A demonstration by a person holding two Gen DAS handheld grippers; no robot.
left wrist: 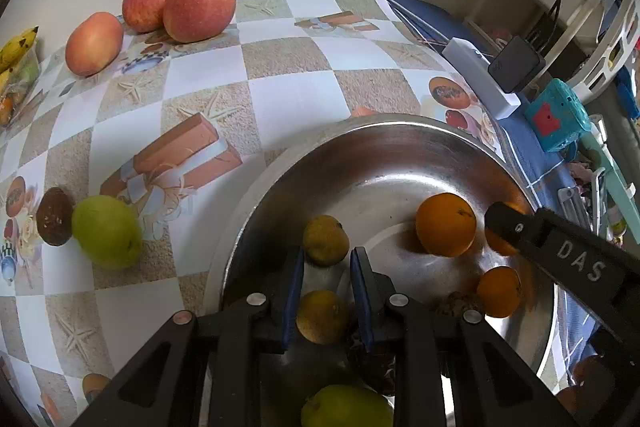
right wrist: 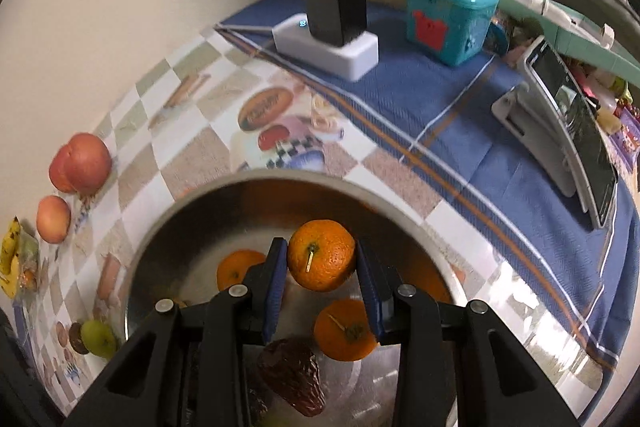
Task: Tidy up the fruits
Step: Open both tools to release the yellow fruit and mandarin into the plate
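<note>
My left tongs (left wrist: 326, 267) hang parted over the bowl (left wrist: 400, 135), gripping nothing, a yellowish citrus (left wrist: 322, 317) lying loose between them; apples (left wrist: 180, 5) are grouped by the wall. My right tongs (right wrist: 322, 259) flank an orange (right wrist: 321, 255), pads close; whether they grip it I cannot tell.

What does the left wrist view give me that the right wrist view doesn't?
Left only: two yellow-green citrus between and beyond the left gripper fingers, and the right gripper's finger seen from outside.
Right only: the right gripper straddling an orange, plus a propped phone.
Both: the steel bowl, red apples, green pear.
</note>
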